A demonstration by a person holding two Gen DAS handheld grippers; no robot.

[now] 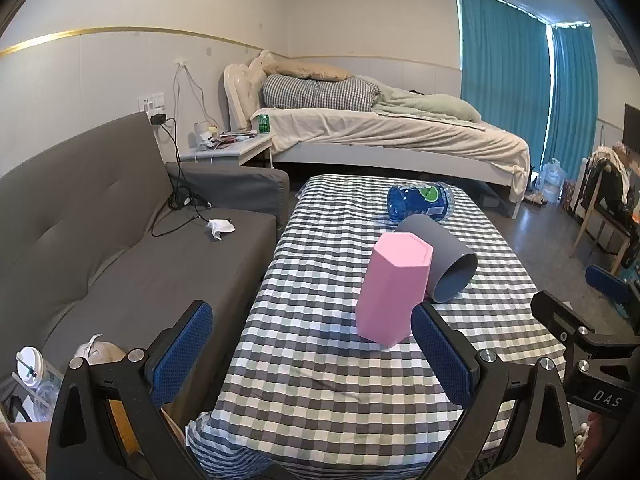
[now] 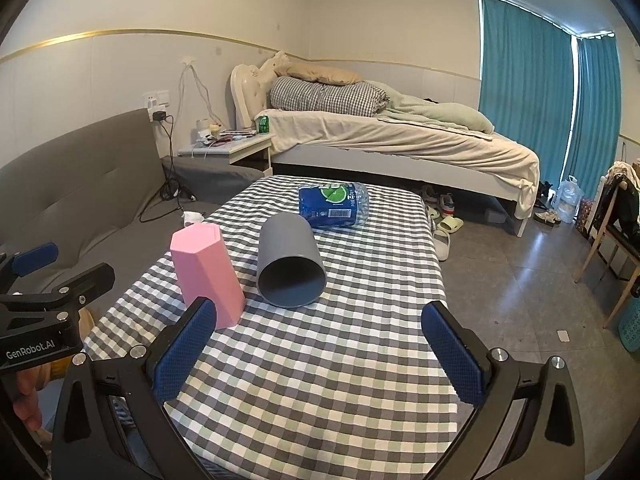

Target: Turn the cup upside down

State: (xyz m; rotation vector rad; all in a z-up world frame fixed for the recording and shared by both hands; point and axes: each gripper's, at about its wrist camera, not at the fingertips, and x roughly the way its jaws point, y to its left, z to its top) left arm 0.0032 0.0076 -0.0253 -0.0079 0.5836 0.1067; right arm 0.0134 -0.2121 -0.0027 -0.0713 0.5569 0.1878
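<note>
A grey cup [image 2: 289, 260] lies on its side on the checkered table [image 2: 320, 380], its open mouth facing me; it also shows in the left wrist view [image 1: 444, 262]. A pink hexagonal cup [image 1: 392, 292] stands with its closed end up, just left of the grey cup, and shows in the right wrist view [image 2: 206, 276] too. My left gripper [image 1: 312, 356] is open and empty, short of the pink cup. My right gripper [image 2: 320, 354] is open and empty, short of the grey cup.
A blue plastic bottle [image 2: 332, 204] lies on its side at the table's far end. A grey sofa [image 1: 120, 264] runs along the left of the table. A bed [image 2: 400, 136] stands behind. Slippers [image 2: 444, 228] and a chair [image 2: 616, 232] are on the floor at the right.
</note>
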